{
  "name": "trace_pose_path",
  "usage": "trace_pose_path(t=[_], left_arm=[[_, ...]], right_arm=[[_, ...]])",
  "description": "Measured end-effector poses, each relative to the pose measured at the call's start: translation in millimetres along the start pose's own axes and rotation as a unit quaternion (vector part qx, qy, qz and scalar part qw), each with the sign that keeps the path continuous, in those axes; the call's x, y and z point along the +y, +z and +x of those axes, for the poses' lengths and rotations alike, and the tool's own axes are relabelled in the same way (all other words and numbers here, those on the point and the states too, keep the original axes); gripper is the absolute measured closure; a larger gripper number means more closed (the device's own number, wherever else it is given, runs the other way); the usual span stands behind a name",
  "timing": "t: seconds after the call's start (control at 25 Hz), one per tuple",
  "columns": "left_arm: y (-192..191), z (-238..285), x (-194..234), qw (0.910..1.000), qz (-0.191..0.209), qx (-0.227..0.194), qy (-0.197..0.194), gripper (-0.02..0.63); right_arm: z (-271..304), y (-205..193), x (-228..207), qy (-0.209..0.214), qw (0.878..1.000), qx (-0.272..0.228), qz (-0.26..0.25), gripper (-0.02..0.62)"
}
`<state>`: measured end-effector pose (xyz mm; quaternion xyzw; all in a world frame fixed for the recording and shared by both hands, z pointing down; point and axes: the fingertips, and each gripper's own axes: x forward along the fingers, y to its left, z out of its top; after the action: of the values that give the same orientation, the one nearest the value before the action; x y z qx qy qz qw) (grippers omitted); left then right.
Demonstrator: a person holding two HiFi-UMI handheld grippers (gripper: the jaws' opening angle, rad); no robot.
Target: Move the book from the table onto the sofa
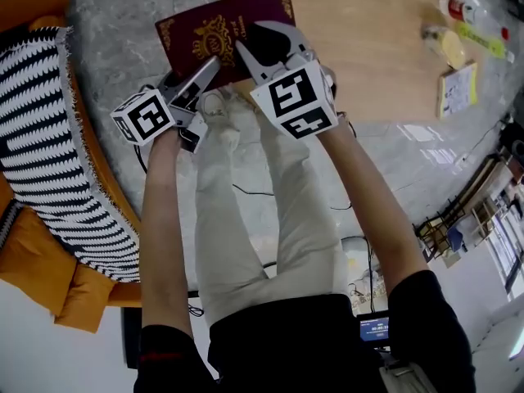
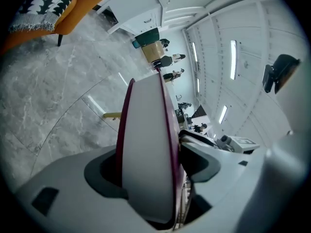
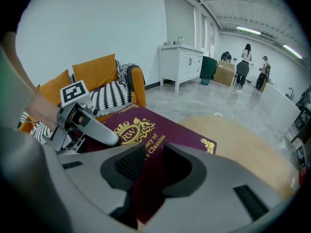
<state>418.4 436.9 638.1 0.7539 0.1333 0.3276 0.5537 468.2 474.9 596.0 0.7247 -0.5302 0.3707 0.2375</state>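
A maroon book point(image 1: 219, 29) with gold print hangs over the round wooden table's point(image 1: 368, 56) left edge. My left gripper point(image 1: 206, 72) is shut on its near left edge. In the left gripper view the book point(image 2: 146, 149) stands edge-on, its white pages wedged between the two jaws. My right gripper point(image 1: 260, 46) straddles the near right corner. In the right gripper view the cover point(image 3: 146, 130) runs down between the jaws, and the ribbed left pad point(image 3: 130, 163) shows a dark gap beside it. The orange sofa point(image 1: 37, 244) with a striped throw point(image 1: 33, 137) lies to the left.
Bottles point(image 1: 454, 11) and a small booklet point(image 1: 457, 88) sit on the table's far right. A cable point(image 1: 246, 193) trails over the marble floor by the person's legs. A white cabinet point(image 3: 182, 62) and people point(image 3: 243, 64) stand far back in the room.
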Motion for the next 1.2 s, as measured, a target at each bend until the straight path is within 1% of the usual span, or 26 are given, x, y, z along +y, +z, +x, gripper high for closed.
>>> trace_pose_path(t=[0.12,0.36,0.48,0.64,0.8,0.88,0.96,1.2], left_arm=[[0.2,-5.9,-2.7,1.0,-0.009,0.001,-0.001,0.27],[1.3,-21.4,-17.4,0.9999,-0.008,-0.005,0.013,0.308],[6.4,-27.3,-25.6,0.9996,0.004,-0.014,0.025,0.327],[11.2,-33.5,-39.8,0.9984,0.025,-0.028,0.044,0.349],[11.3,-42.0,-60.1,0.9961,0.052,-0.024,0.067,0.371],[14.5,-48.5,-69.0,0.9948,0.066,-0.016,0.076,0.377],[20.2,-55.1,-76.5,0.9942,0.071,-0.015,0.08,0.38],[38.9,-75.1,-109.0,0.9931,0.079,-0.035,0.079,0.385]], right_arm=[[-1.5,1.3,2.6,-0.001,1.0,-0.003,0.007,0.479],[-9.9,6.8,7.3,0.004,0.999,-0.001,0.034,0.483],[-12.4,9.8,7.2,0.004,0.999,-0.004,0.047,0.486],[-18.5,13.7,7.2,0.014,0.998,0.001,0.067,0.508],[-33.4,18.1,7.3,0.021,0.996,0.005,0.083,0.535],[-43.3,28.4,6.4,0.018,0.996,-0.005,0.09,0.541],[-52.9,40.9,4.3,0.015,0.995,-0.018,0.096,0.548],[-85.7,72.1,-3.2,0.007,0.992,-0.045,0.116,0.555]])
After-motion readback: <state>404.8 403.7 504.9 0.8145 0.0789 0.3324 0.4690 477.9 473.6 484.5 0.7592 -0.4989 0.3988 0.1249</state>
